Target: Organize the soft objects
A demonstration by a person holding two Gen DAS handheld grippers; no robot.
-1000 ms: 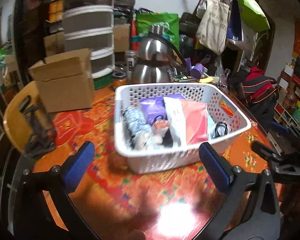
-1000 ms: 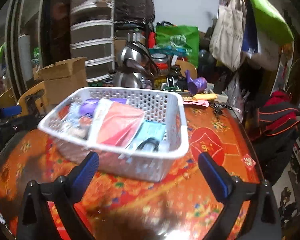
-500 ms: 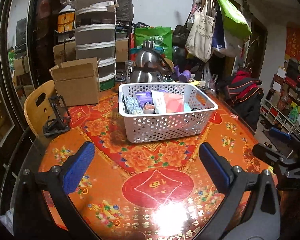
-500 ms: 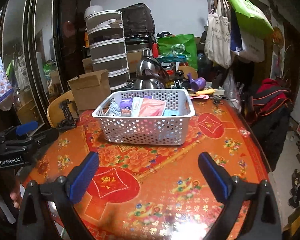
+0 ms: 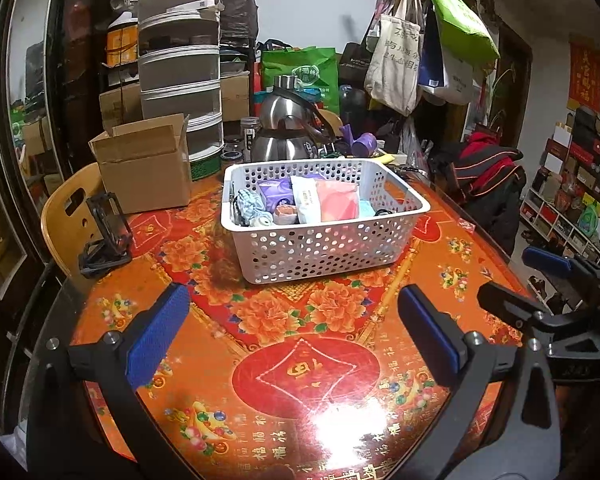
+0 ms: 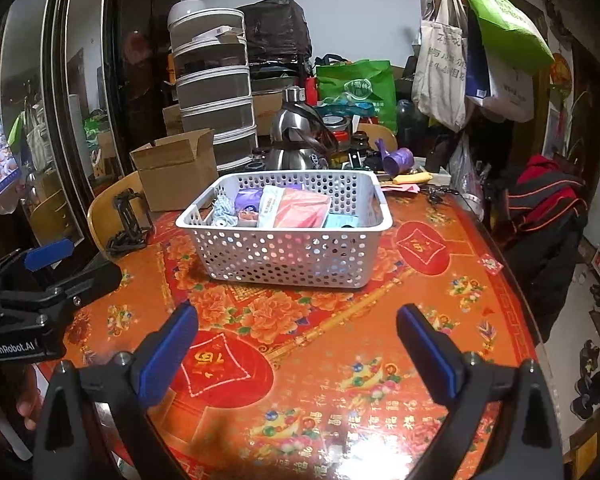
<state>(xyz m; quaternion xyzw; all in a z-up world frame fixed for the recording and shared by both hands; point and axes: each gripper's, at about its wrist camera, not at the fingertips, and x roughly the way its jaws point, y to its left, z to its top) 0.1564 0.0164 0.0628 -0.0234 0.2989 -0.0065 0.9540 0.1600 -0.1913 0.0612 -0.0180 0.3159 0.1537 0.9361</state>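
Left gripper [image 5: 292,332] and right gripper [image 6: 296,344] — jaws wide, empty — face the filled basket [image 5: 324,248]

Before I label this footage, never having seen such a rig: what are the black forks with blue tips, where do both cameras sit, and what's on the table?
Those are two hand-held grippers, one per hand, each carrying a camera looking along its fingers. The left gripper and right gripper are both open, holding nothing. On the round red-and-orange flowered table stands a white perforated plastic basket holding soft packets, including a pink pouch. Behind it are a brown cardboard box and a steel kettle.
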